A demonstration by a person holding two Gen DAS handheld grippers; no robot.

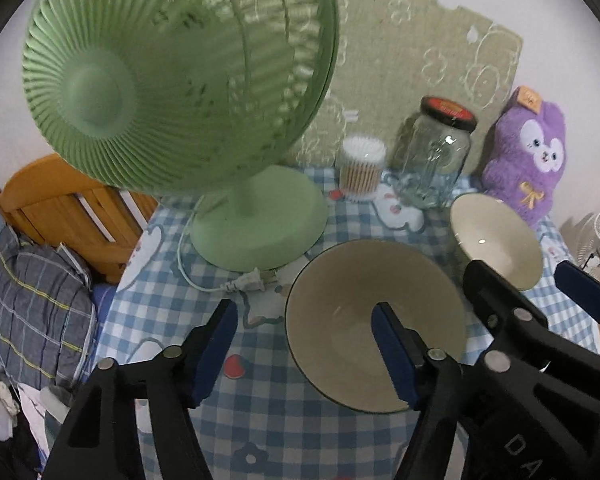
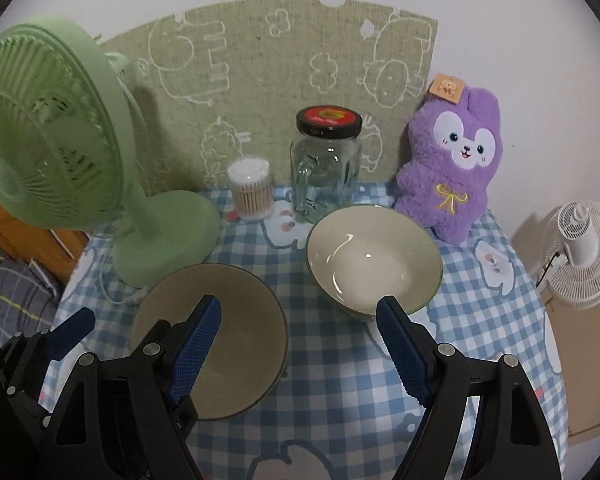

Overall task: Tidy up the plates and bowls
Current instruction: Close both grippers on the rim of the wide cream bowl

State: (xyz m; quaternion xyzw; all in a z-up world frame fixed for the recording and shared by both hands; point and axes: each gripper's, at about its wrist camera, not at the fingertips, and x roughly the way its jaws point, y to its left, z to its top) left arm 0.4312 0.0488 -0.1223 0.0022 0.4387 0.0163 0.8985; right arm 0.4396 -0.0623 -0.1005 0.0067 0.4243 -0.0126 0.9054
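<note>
Two cream bowls with dark rims sit on the blue checked tablecloth. The near bowl (image 1: 352, 300) (image 2: 240, 344) lies toward the left. The far bowl (image 1: 496, 240) (image 2: 374, 256) lies toward the right, in front of the jar. My left gripper (image 1: 304, 340) is open and empty, its right finger over the near bowl, its left finger over the cloth. My right gripper (image 2: 300, 332) is open and empty, its left finger over the near bowl, its right fingertip at the far bowl's near rim. The left gripper also shows in the right wrist view (image 2: 72, 328).
A green desk fan (image 1: 180, 80) (image 2: 60, 152) stands at the back left, its cord and plug (image 1: 252, 280) on the cloth. A cotton swab tub (image 2: 250, 188), a glass jar (image 2: 326, 160) and a purple plush toy (image 2: 452, 160) line the back. A white fan (image 2: 580, 252) stands off the table.
</note>
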